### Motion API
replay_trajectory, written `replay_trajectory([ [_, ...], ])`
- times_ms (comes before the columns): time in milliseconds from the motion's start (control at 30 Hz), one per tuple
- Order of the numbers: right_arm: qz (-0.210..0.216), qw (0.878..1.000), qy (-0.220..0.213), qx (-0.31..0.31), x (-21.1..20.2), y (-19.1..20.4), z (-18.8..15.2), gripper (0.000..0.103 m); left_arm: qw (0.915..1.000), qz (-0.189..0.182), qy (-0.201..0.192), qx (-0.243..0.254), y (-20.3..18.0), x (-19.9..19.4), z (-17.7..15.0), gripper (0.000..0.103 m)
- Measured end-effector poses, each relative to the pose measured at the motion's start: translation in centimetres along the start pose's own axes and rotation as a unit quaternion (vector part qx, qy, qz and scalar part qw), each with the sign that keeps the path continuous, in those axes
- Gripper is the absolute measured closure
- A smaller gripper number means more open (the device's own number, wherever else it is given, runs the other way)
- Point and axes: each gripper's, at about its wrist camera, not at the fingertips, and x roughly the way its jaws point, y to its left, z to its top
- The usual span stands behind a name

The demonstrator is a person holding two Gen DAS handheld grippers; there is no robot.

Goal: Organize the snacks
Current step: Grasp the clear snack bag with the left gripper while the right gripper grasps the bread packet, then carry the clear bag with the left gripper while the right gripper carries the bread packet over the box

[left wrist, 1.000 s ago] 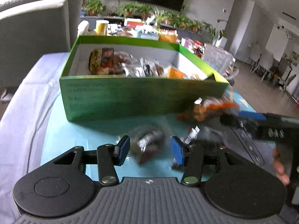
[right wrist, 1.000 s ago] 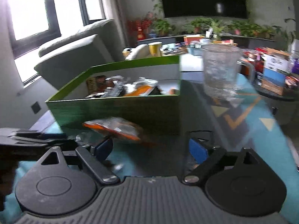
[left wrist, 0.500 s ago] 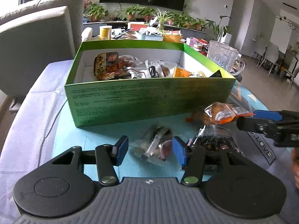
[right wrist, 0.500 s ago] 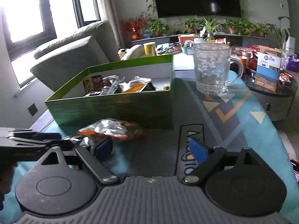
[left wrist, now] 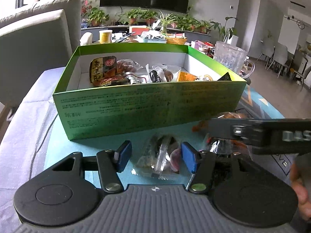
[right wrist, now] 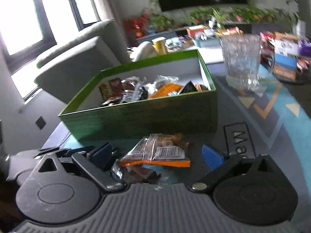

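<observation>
Green box [left wrist: 147,104] carries small print too fine to read; an orange packet [right wrist: 155,152] shows a barcode. Left gripper [left wrist: 153,156] is opening around a clear packet [left wrist: 161,157], untouched; right gripper [right wrist: 159,155] gapes, blocking the left view.

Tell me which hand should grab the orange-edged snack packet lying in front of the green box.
Right. The orange-edged clear snack packet lies between the right tool's open pads. The left tool, jaws opening, straddles a different clear wrapped snack before the green cardboard box.
</observation>
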Motion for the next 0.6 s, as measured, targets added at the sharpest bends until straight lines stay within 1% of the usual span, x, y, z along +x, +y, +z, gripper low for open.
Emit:
replay_trajectory([
  [133, -0.038, 0.999, 0.006, -0.001, 1.4, 0.4, 0.2, 0.044, 1.0, -0.005, -0.004, 0.001, 0.0, 0.1, 0.0, 0.05],
  [200, -0.047, 0.999, 0.013, -0.007, 1.9, 0.4, 0.3, 0.044, 0.9998, -0.016, -0.007, 0.0, 0.1, 0.0, -0.2, 0.062],
  [267, -0.035, 0.999, 0.027, -0.004, 2.2, -0.2, 0.2, 0.045, 0.9995, -0.03, -0.005, -0.004, 0.0, -0.2, -0.2, 0.065],
  [333, -0.029, 0.999, 0.028, -0.003, 2.0, -0.6, 0.3, 0.045, 0.9992, -0.037, -0.009, -0.009, -0.1, -0.6, -0.2, 0.071],
  [433, -0.025, 1.0, 0.017, -0.009, 1.1, -0.7, 0.3, 0.045, 0.9994, -0.027, -0.018, -0.009, -0.3, -1.2, -0.2, 0.071],
  [600, -0.022, 0.999, 0.0, -0.023, -0.5, -0.6, 0.3, 0.047, 0.9992, -0.021, -0.033, -0.011, -0.3, -2.7, 0.0, 0.071],
])
